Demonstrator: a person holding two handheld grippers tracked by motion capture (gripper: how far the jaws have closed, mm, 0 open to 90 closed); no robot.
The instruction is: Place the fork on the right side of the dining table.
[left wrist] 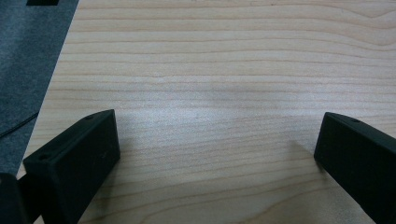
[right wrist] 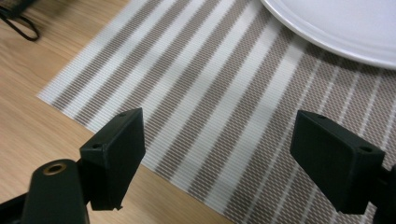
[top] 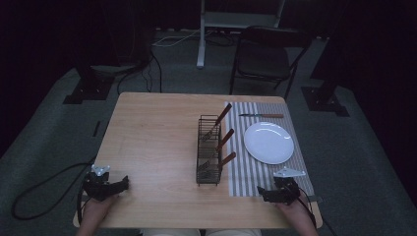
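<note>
High view: wooden counter [top: 157, 147] on grey carpet, dim lighting. Left tongs [top: 124, 183] sit at about 7 o'clock on the counter, near the front edge, held in the person's left hand [top: 96, 209]. Right tongs [top: 260, 191] sit at about 5 o'clock, over the near corner of a striped placemat [top: 241, 172], held in the right hand [top: 295, 211].

Left gripper view: left tongs [left wrist: 217, 140] spread wide, jaws far apart at the lower corners of the frame. Nothing between them, bare wood grain below. Whether the jaw tips touch the counter, cannot tell.

Right gripper view: right tongs [right wrist: 219, 144] also spread wide, holding nothing. Striped placemat [right wrist: 224, 93] lies under the gap between the jaws; its near edge runs diagonally under the left jaw. White plate [right wrist: 345, 28] rim at 1 o'clock, well clear of the jaws.

Other items, high view:
- Black wire cutlery rack [top: 208, 150] at counter centre, just beside the placemat's left edge; three wooden-handled utensils [top: 226, 139] stand in it, handles tilted toward 1 o'clock.
- White plate [top: 269, 142] on the placemat, at 3 o'clock from the rack.
- Knife [top: 261, 116] with wooden handle lying flat on the placemat at 12 o'clock from the plate, apart from it.
- Black chair [top: 265, 59] beyond the counter's far edge.
</note>
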